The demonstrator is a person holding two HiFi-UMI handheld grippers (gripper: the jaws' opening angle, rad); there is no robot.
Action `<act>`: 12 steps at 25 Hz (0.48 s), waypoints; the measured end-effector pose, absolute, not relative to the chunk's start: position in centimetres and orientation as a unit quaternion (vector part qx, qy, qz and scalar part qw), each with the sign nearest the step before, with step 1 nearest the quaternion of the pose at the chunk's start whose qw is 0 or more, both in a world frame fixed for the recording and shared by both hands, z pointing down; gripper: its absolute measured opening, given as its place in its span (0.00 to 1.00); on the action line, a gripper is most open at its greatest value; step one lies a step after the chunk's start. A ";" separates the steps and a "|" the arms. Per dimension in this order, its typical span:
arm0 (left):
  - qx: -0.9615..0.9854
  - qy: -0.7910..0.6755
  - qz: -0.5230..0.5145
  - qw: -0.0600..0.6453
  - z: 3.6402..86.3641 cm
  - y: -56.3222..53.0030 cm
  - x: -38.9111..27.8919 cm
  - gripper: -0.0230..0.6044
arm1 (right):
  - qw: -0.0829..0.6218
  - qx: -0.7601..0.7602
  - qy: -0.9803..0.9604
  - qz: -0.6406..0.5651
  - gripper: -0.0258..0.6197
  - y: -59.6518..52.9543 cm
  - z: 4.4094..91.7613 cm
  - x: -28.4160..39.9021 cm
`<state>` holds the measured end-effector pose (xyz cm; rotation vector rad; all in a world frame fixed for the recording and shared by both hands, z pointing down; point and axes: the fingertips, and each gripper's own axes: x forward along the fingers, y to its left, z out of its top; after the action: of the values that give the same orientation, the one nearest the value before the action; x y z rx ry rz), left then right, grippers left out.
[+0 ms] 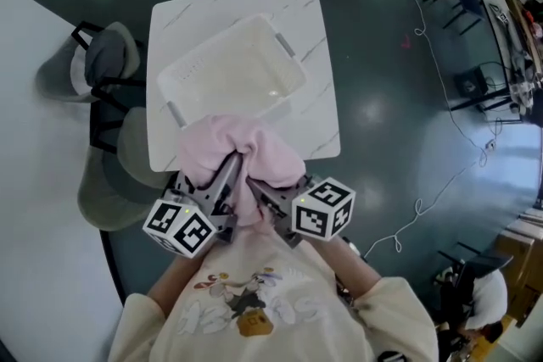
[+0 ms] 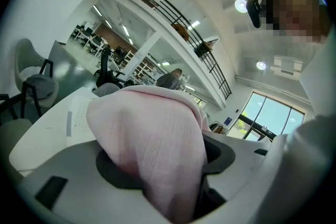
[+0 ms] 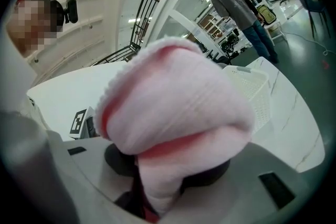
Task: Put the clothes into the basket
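While pink garment point(image 2: 152, 149) fills both gripper views, overhead shows the basket point(image 1: 229, 68).

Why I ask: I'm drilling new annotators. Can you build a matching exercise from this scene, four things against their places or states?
Things:
1 pink cloth
2 basket
3 table
4 grey chair

Places or states:
A stands on the table
B clamped in the left tool and the right tool
C on the floor, left of the table in the head view
D marbled white top

Pairs: 1-B, 2-A, 3-D, 4-C
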<state>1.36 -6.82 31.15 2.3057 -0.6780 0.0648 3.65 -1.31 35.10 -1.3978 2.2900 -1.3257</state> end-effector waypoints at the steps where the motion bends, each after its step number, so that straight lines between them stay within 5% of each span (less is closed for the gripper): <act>1: 0.895 -0.263 0.025 0.360 30.9 -7.5 1.6 0.48 | 0.075 -0.465 0.764 -0.441 0.32 -2.0 34.9 3.9; 12: 0.877 -0.302 0.011 0.373 27.6 -13.0 1.6 0.48 | 0.039 -0.429 0.784 -0.447 0.32 -7.8 31.3 4.3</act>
<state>1.62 -13.01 27.58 2.2470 -0.7726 0.0280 4.31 -7.79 31.29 -1.3165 2.4035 -1.3704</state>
